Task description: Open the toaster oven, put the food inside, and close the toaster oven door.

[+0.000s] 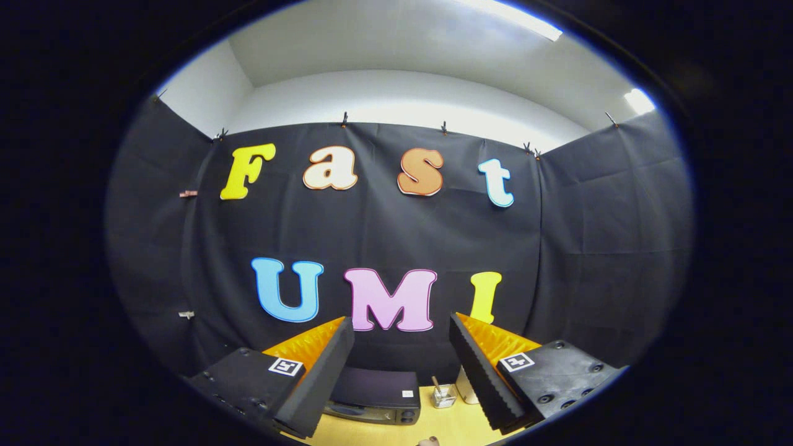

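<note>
**Operator:** How far along am I?

**Spotter:** Your tool (pixel 401 334) is held high and level, fingers spread wide with nothing between them, so you're carrying no food. The toaster oven (pixel 373 396) sits low in the gap between the fingers, on the yellow counter (pixel 446 424) against the booth's black wall. You're seeing mostly its dark top and a strip of its front.

**Operator:** Is the door open or closed?

**Spotter:** No door panel hangs down onto the counter in front of it, so it looks closed to me, but so little of the front shows that I can't be sure. What's inside is hidden.

**Operator:** And the food?

**Spotter:** From the oven, at about three o'clock, there's a small glass jar (pixel 443 394) with something upright in it, and just beyond it a pale object partly hidden by your right finger. At six o'clock, nearest you, a small brownish thing (pixel 429 441) peeks in; I can't tell what it is.

**Operator:** So where does that leave me?

**Spotter:** A seemingly closed door and a free tool fit two stages: food still waiting outside, or food already in and the door shut again. From this height I can't settle which.
</note>
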`<state>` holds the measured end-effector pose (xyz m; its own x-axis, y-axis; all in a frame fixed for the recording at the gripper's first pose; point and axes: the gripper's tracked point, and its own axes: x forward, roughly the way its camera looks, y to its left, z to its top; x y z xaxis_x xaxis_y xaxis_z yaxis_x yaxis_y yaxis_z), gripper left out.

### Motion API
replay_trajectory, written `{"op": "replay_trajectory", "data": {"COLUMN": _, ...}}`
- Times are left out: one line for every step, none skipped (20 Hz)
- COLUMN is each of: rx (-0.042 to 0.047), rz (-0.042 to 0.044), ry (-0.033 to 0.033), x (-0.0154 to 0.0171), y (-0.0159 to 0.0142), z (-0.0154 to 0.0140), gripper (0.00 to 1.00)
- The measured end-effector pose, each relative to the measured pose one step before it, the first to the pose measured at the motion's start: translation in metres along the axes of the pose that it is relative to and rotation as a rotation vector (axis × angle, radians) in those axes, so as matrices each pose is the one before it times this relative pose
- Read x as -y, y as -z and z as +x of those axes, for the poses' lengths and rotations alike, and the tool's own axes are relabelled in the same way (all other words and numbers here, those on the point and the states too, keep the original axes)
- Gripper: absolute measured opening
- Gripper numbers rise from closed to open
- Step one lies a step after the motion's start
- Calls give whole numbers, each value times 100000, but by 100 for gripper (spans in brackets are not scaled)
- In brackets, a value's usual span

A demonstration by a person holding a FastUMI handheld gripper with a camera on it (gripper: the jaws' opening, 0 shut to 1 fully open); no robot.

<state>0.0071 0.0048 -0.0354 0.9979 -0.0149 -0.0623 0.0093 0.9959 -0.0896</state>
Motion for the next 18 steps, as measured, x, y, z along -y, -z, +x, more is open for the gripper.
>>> {"op": "replay_trajectory", "data": {"rx": 984, "rz": 1092, "ry": -821, "x": -464, "y": -789, "z": -465, "gripper": 99}}
{"op": "replay_trajectory", "data": {"rx": 1405, "rz": -853, "ry": 447, "x": 379, "y": -543, "z": -232, "gripper": 99}}
{"op": "replay_trajectory", "data": {"rx": 1514, "rz": -2318, "ry": 158, "x": 46, "y": -529, "z": -195, "gripper": 99}}
{"op": "replay_trajectory", "data": {"rx": 428, "rz": -1679, "ry": -829, "x": -406, "y": -227, "z": -146, "gripper": 99}}
{"op": "replay_trajectory", "data": {"rx": 317, "rz": 113, "ry": -1250, "x": -546, "y": -280, "z": -101, "gripper": 99}}
{"op": "replay_trajectory", "data": {"rx": 792, "rz": 985, "ry": -1099, "x": -689, "y": -74, "z": -472, "gripper": 99}}
{"op": "replay_trajectory", "data": {"rx": 721, "rz": 812, "ry": -165, "x": -19, "y": -393, "z": -99, "gripper": 99}}
{"op": "replay_trajectory", "data": {"rx": 1010, "rz": 392, "ry": 559, "x": 336, "y": -297, "z": -179, "gripper": 98}}
{"op": "replay_trajectory", "data": {"rx": 726, "rz": 9, "ry": 693, "x": 364, "y": -336, "z": -225, "gripper": 98}}
{"op": "replay_trajectory", "data": {"rx": 641, "rz": -223, "ry": 1136, "x": 425, "y": -164, "z": -167, "gripper": 97}}
{"op": "replay_trajectory", "data": {"rx": 343, "rz": 55, "ry": 508, "x": 151, "y": 56, "z": -58, "gripper": 97}}
{"op": "replay_trajectory", "data": {"rx": 276, "rz": 327, "ry": 411, "x": -2, "y": 55, "z": 59, "gripper": 97}}
{"op": "replay_trajectory", "data": {"rx": 336, "rz": 836, "ry": 264, "x": 42, "y": -177, "z": -80, "gripper": 97}}
{"op": "replay_trajectory", "data": {"rx": 341, "rz": 580, "ry": -64, "x": 165, "y": 14, "z": -66, "gripper": 97}}
{"op": "replay_trajectory", "data": {"rx": 193, "rz": 173, "ry": 434, "x": 137, "y": 30, "z": 37, "gripper": 97}}
{"op": "replay_trajectory", "data": {"rx": 159, "rz": -122, "ry": 634, "x": 291, "y": 55, "z": 105, "gripper": 97}}
{"op": "replay_trajectory", "data": {"rx": 407, "rz": -161, "ry": 527, "x": 74, "y": -192, "z": -16, "gripper": 97}}
{"op": "replay_trajectory", "data": {"rx": 174, "rz": -18, "ry": 387, "x": -8, "y": -55, "z": 26, "gripper": 97}}
